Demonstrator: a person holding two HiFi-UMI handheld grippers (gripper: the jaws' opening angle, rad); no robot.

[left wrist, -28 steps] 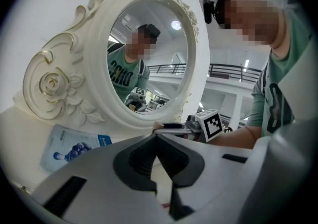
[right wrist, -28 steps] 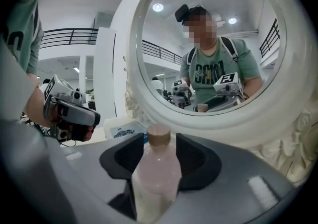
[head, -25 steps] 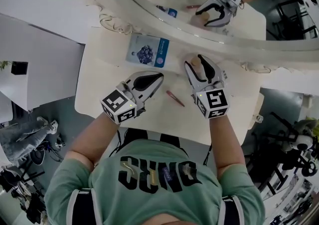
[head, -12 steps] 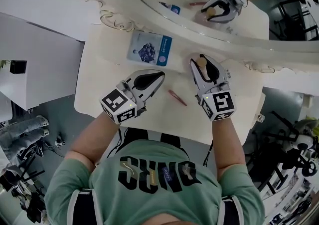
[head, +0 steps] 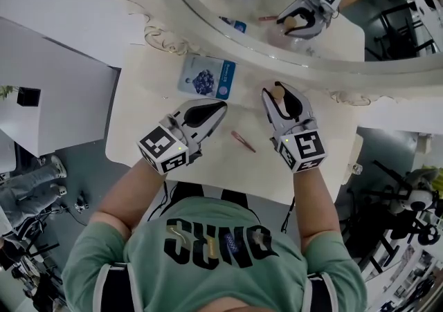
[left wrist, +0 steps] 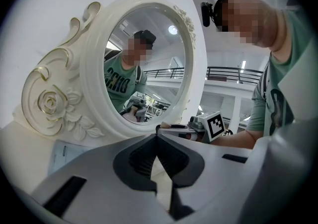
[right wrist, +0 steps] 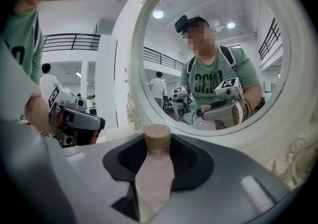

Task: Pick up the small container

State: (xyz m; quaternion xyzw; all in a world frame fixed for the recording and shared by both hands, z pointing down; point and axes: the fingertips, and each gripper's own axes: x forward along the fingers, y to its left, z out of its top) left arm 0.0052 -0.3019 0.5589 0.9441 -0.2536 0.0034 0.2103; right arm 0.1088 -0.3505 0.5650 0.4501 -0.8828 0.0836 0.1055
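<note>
The small container [right wrist: 154, 173] is a pale pink bottle with a round wooden cap. It lies lengthwise between the jaws of my right gripper [right wrist: 158, 144], cap toward the tips, and the jaws are shut on it. In the head view the right gripper [head: 279, 96] hovers over the right half of the cream table [head: 149, 113], with the container's cap [head: 278, 88] showing at its tips. Whether the bottle touches the table I cannot tell. My left gripper [head: 221, 105] sits left of centre, shut and empty; its tips [left wrist: 157, 137] meet.
A large oval mirror with an ornate white frame [head: 201, 16] stands along the table's far edge and reflects both grippers. A blue-and-white packet [head: 206, 77] lies flat in front of it. A slim pink stick [head: 243, 141] lies between the grippers.
The right gripper's jaws have come in from wide open onto the container. The left gripper has stayed where it was.
</note>
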